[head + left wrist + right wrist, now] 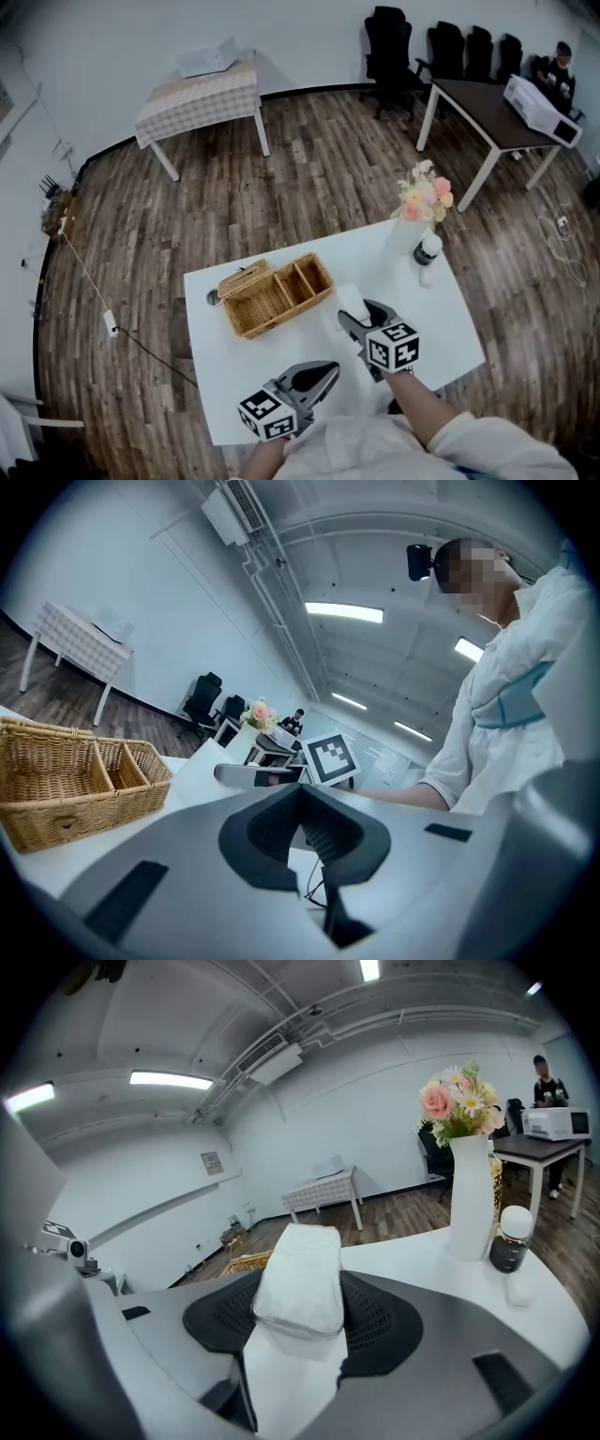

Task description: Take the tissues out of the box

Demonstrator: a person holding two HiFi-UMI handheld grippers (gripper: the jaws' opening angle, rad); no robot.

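Note:
A white tissue pack (298, 1279) stands upright between the pads of my right gripper (300, 1312), which is shut on it. In the head view that pack (350, 300) is just above the white table (441, 319), right of the wicker basket (246, 309). The basket has several compartments; what is in them I cannot make out. My left gripper (333, 370) hovers near the table's front edge with its tips together and nothing in them. From the left gripper view its jaws (300, 794) point towards the basket (66, 789) and the right gripper's marker cube (330, 758).
A white vase of flowers (422, 202) and a dark-capped bottle (427, 248) stand at the table's far right corner, also close ahead in the right gripper view as vase (469, 1194) and bottle (509, 1241). A person sits at a brown table (487, 112) at the back.

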